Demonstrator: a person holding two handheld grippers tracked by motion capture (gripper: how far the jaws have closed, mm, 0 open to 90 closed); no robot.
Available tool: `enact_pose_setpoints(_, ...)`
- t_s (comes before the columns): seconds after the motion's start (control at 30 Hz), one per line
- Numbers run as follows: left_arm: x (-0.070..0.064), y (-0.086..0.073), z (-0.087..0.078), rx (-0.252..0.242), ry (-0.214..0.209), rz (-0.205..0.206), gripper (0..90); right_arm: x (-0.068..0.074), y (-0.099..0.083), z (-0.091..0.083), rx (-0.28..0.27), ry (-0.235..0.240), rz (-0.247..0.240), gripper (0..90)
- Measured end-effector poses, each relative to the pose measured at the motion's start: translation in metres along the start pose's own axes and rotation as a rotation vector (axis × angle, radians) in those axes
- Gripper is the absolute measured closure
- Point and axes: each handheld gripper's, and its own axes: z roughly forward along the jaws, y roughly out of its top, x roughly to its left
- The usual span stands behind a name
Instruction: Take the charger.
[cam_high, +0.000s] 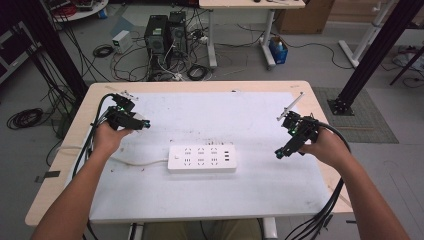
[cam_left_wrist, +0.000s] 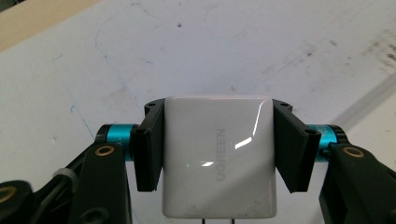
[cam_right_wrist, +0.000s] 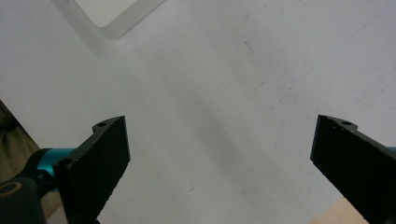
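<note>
The left claw clamps a white UGREEN charger above the surface's left side. The right claw gapes wide, empty, right of the white power strip.

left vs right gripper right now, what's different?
The left gripper is shut on a white charger; the right gripper is open and holds nothing. The left hangs over the mat's left side, the right over its right side. Both have black jaws.
</note>
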Motion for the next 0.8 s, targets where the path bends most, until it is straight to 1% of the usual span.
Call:
enact_pose_setpoints(0.07, -0.005, 0.0, -0.007, -0.016, -0.01, 0.018, 42.6, 0.002, 0.0, -0.001, -0.006, -0.002, -0.004, 4.0)
enact_pose_setpoints(0.1, -0.009, -0.001, -0.014, -0.024, -0.017, 0.035, 42.6, 0.003, -0.001, -0.002, -0.009, -0.002, -0.004, 4.0)
enact_pose_setpoints(0.13, -0.009, -0.001, -0.014, -0.024, -0.017, 0.035, 42.6, 0.003, -0.001, -0.002, -0.009, -0.002, -0.004, 4.0)
enact_pose_setpoints(0.2, -0.013, -0.002, -0.02, -0.031, -0.03, 0.05, 42.6, 0.006, -0.002, -0.003, -0.011, -0.003, -0.01, 4.0)
enact_pose_setpoints(0.23, -0.017, -0.002, -0.025, -0.032, -0.04, 0.067, 42.6, 0.007, -0.003, -0.004, -0.014, -0.006, -0.012, 4.0)
enact_pose_setpoints(0.3, -0.02, -0.003, -0.027, -0.035, -0.047, 0.072, 42.6, 0.008, -0.003, -0.005, -0.017, -0.005, -0.014, 4.1)
enact_pose_setpoints(0.37, -0.024, -0.004, -0.032, -0.037, -0.057, 0.089, 42.6, 0.01, -0.004, -0.006, -0.023, -0.005, -0.015, 4.0)
enact_pose_setpoints(0.5, -0.032, -0.006, -0.044, -0.06, -0.096, 0.133, 42.6, 0.012, -0.007, -0.007, -0.037, -0.001, -0.022, 4.0)
enact_pose_setpoints(0.53, -0.032, -0.006, -0.044, -0.06, -0.096, 0.133, 42.6, 0.012, -0.007, -0.007, -0.037, -0.001, -0.022, 4.0)
enact_pose_setpoints(0.57, -0.035, -0.007, -0.048, -0.076, -0.117, 0.154, 42.6, 0.013, -0.008, -0.007, -0.041, 0.0, -0.02, 4.1)
enact_pose_setpoints(0.6, -0.036, -0.007, -0.051, -0.085, -0.127, 0.167, 42.6, 0.014, -0.008, -0.007, -0.041, 0.001, -0.023, 4.0)
enact_pose_setpoints(0.63, -0.036, -0.007, -0.051, -0.085, -0.127, 0.167, 42.6, 0.014, -0.009, -0.007, -0.039, 0.0, -0.023, 4.1)
enact_pose_setpoints(0.67, -0.039, -0.008, -0.054, -0.1, -0.147, 0.189, 42.6, 0.015, -0.009, -0.008, -0.039, -0.002, -0.025, 4.0)
enact_pose_setpoints(0.7, -0.039, -0.008, -0.054, -0.1, -0.147, 0.189, 42.6, 0.015, -0.009, -0.008, -0.039, -0.002, -0.025, 4.0)
enact_pose_setpoints(0.77, -0.042, -0.009, -0.056, -0.103, -0.154, 0.203, 42.6, 0.015, -0.01, -0.009, -0.041, -0.003, -0.02, 4.1)
enact_pose_setpoints(0.8, -0.043, -0.009, -0.056, -0.101, -0.151, 0.208, 42.6, 0.015, -0.01, -0.01, -0.041, -0.005, -0.017, 4.1)
